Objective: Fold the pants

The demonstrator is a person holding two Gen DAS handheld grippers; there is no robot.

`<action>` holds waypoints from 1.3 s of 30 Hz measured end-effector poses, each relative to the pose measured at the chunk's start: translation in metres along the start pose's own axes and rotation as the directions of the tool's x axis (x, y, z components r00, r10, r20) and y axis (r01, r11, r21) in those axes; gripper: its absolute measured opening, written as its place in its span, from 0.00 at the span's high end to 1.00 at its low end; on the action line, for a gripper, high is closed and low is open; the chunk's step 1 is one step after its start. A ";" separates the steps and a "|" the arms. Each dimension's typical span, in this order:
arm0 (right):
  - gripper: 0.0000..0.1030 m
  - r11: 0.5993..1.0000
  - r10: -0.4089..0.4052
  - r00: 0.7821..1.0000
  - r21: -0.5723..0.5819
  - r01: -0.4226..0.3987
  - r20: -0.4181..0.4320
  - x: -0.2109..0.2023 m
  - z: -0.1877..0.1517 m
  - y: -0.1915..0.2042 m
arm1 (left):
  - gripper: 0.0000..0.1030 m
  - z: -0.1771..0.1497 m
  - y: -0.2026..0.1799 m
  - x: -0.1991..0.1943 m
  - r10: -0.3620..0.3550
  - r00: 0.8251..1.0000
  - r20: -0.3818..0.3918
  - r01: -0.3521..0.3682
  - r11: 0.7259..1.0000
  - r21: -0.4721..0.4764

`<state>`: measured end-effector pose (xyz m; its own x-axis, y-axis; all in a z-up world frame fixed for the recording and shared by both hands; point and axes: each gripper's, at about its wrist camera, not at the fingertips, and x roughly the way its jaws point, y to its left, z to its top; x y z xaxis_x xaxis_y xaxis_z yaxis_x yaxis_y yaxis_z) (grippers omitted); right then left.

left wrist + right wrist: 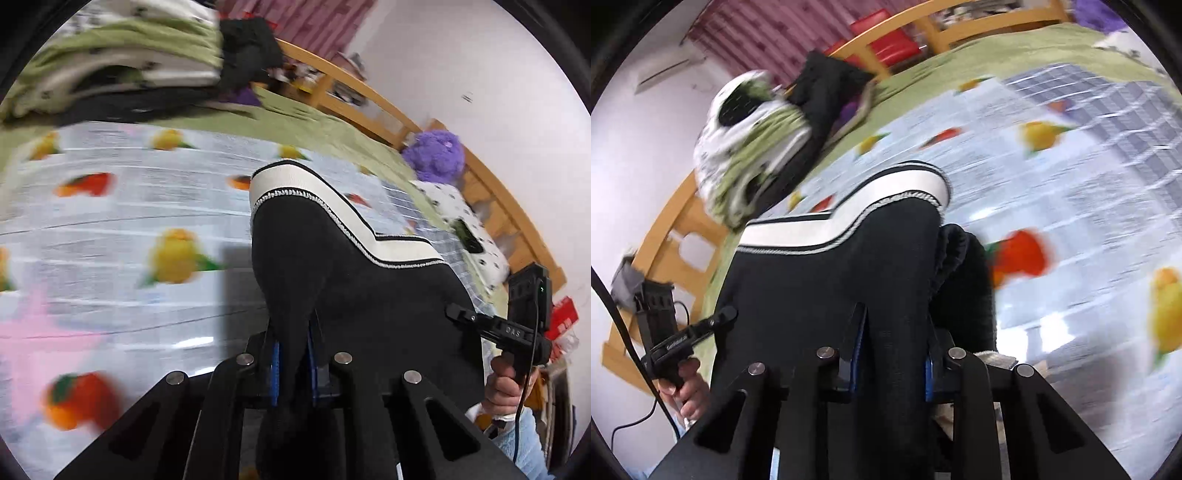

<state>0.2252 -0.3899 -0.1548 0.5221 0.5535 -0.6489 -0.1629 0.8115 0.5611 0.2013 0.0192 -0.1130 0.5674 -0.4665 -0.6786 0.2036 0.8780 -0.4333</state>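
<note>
Both tongs grip the black pants. The left tongs [293, 354] are pinched nearly closed on a fold of the pants [332, 280] at lower centre, lifted over the fruit-print bed [110, 236]. The right tongs [892, 354] clamp a thicker bunch, slightly wider. Only the left view shows the purple plush [436, 155]; only the right shows red cushions [890, 40].

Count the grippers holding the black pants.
2. The left gripper is shut on the pants at one side. The right gripper is shut on the other side, with the white waistband strung between them. No others visible.
</note>
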 end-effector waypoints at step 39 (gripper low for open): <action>0.40 0.917 -0.169 0.956 -0.317 0.242 0.241 0.070 -0.059 0.066 | 0.40 -0.081 0.069 -0.008 0.288 0.938 0.191 -0.300 0.953 0.036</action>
<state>0.2017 -0.2871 -0.1931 0.7280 0.3469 -0.5914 -0.2885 0.9375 0.1948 0.1458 0.0748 -0.1857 0.7438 -0.1645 -0.6479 0.0528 0.9807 -0.1884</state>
